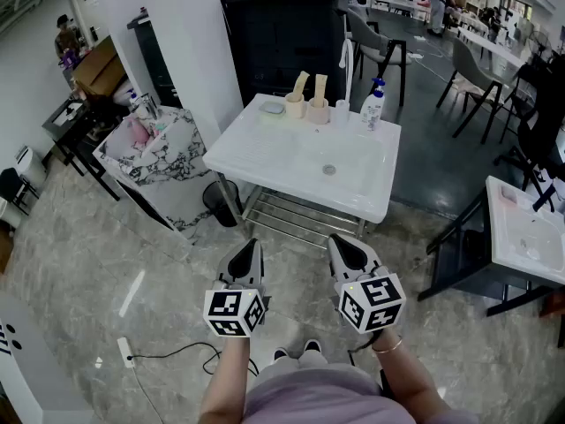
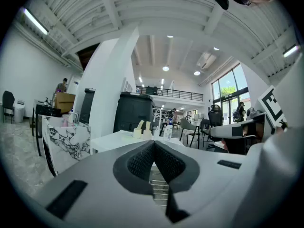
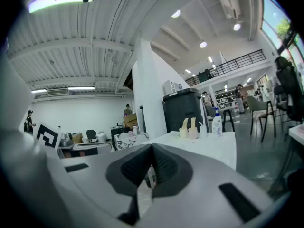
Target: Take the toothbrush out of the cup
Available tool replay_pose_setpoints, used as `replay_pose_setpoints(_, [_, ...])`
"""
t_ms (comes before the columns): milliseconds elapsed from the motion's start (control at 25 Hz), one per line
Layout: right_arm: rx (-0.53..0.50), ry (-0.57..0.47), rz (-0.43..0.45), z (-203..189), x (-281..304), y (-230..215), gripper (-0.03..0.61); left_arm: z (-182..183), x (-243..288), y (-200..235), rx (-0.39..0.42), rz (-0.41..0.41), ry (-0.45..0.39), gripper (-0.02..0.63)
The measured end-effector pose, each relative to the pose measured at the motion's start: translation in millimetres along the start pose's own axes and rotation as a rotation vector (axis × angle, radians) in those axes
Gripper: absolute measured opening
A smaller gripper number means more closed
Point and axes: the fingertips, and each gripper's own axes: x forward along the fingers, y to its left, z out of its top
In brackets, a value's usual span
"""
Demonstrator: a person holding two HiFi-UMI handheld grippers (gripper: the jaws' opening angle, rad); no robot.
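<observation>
Two small cups, one cream (image 1: 294, 105) and one pinkish (image 1: 318, 111), stand at the back of a white sink table (image 1: 265, 162). A pale upright toothbrush-like piece (image 1: 302, 82) sticks out of each. I stand well back from the table. My left gripper (image 1: 252, 246) and right gripper (image 1: 336, 240) are held side by side over the floor, both shut and empty, pointing at the table. The left gripper (image 2: 153, 144) looks towards the cups (image 2: 138, 133) far ahead. From the right gripper (image 3: 152, 148) the same cups (image 3: 188, 132) are equally distant.
A pump bottle (image 1: 372, 106) and a small clear cup stand right of the cups. A marble-patterned counter (image 1: 163, 162) is left of the table, with a dark bin (image 1: 221, 201) beside it. Black cabinet (image 1: 278, 38) behind, second white sink table (image 1: 530, 237) right, power strip (image 1: 125, 352) on the floor.
</observation>
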Motion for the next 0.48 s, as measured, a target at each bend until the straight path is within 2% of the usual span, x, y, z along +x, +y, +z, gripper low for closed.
replay_pose_setpoints(240, [0.010, -0.011, 0.011, -0.4, -0.1, -7.7, 0.003, -1.4, 8.4, -7.8, 0.011, 0.001, 0.008, 0.000])
replay_pose_setpoints(480, [0.016, -0.001, 0.011, -11.4, 2.1, -16.4, 0.003, -17.8, 11.0, -9.3, -0.026, 0.016, 0.050, 0.002])
